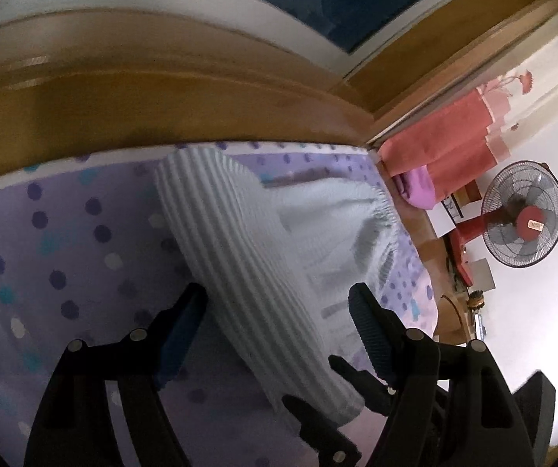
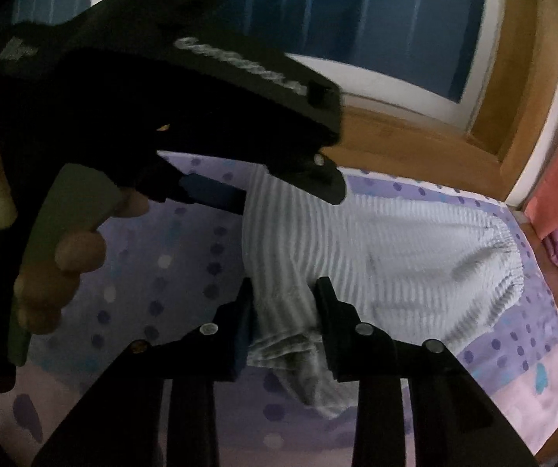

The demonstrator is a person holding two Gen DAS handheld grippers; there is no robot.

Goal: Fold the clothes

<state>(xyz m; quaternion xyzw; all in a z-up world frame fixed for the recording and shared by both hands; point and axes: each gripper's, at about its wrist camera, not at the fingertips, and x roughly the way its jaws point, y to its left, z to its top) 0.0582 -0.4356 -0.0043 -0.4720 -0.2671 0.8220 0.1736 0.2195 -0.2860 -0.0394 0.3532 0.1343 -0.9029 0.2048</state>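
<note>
Striped shorts (image 1: 279, 257) on dotted bedsheet (image 1: 64, 241), nr window (image 2: 317, 19).

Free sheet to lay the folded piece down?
Bare dotted sheet lies left of the striped garment, up to the wooden headboard. Crowded: both tongs, left and right, at the garment's near end.

At the bottom centre of the frame the right gripper (image 2: 284, 311) has its two black fingers on either side of a bunched end of the striped shorts (image 2: 376, 241), the cloth filling the gap between them. The shorts lie spread toward the right on a purple dotted bedsheet (image 2: 154, 264). In the upper left, the left gripper (image 2: 216, 194) is held by a hand (image 2: 53, 264), its tip touching the shorts' upper edge. A wooden headboard (image 2: 415, 136) runs behind.
</note>
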